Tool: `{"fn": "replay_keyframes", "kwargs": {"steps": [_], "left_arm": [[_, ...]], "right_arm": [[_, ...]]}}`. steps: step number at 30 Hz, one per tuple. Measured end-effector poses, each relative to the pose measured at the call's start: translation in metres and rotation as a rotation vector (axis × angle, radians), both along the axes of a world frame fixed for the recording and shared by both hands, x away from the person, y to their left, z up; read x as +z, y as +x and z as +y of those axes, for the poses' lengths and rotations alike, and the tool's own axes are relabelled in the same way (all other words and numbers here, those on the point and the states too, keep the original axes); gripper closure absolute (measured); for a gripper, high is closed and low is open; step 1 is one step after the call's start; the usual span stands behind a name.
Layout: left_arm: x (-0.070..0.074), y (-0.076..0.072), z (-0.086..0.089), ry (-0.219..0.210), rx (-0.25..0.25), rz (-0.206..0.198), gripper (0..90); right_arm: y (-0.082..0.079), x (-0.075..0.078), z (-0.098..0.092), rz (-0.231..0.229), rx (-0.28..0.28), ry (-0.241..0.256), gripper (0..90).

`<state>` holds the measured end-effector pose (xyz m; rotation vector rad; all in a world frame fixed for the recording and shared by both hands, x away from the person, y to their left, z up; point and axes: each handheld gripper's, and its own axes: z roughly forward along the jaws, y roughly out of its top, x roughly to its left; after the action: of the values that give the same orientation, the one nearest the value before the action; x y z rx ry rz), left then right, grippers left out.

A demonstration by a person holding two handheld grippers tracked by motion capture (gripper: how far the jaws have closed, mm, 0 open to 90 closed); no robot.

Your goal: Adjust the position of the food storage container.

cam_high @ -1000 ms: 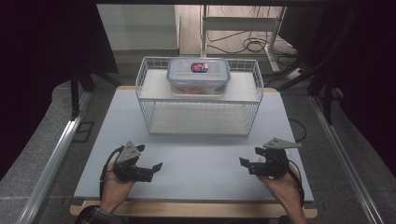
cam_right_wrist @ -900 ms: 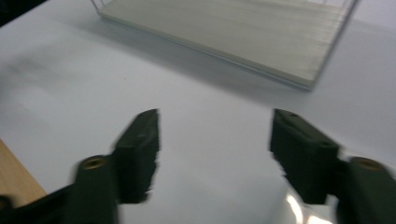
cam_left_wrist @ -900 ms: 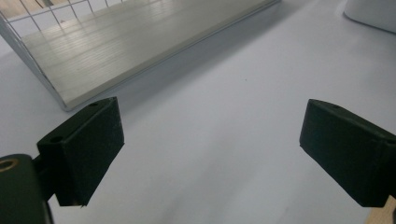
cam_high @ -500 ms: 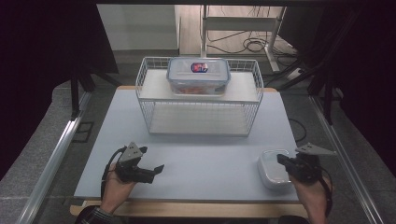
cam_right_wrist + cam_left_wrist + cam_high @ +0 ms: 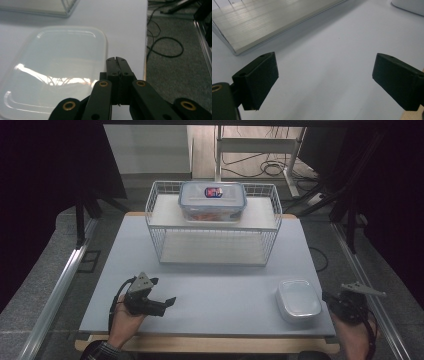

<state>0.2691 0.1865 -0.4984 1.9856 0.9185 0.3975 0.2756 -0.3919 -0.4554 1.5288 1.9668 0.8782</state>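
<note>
The right gripper (image 5: pixel 327 298), jaws pressed shut on nothing, has been drawn back just off the table (image 5: pixel 210 290) edge, beside the white container (image 5: pixel 298 299) newly set there. The left gripper (image 5: pixel 167 302) is being held wide open. A red-labelled box (image 5: pixel 212 200), writing unreadable, is resting on the wire rack (image 5: pixel 212 237) well behind.

Label on the box (image 5: pixel 213 192) in the rack (image 5: pixel 159 238) too small to read; its contents blurred behind the wall. White lid (image 5: pixel 50 82) cut off at left and bottom of right gripper view, and at the top right corner in left gripper view. Right hand (image 5: pixel 352 340) cut by bottom edge in high view.
</note>
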Motion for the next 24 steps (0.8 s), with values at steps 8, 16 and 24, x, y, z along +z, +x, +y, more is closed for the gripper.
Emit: {"fn": "replay_keyframes", "kwargs": {"steps": [8,16,24], "left_arm": [[-0.001,0.001,0.000,-0.004,-0.004,0.012,6.6],[-0.003,0.002,-0.003,0.004,-0.017,0.022,6.7],[-0.004,0.003,-0.004,0.000,-0.014,0.034,7.4]], "right_arm": [[0.004,-0.007,0.009,0.046,0.029,0.005,89.5],[0.008,-0.011,0.029,0.061,0.095,0.033,89.4],[0.012,-0.015,0.058,0.072,0.180,0.070,89.4]]}}
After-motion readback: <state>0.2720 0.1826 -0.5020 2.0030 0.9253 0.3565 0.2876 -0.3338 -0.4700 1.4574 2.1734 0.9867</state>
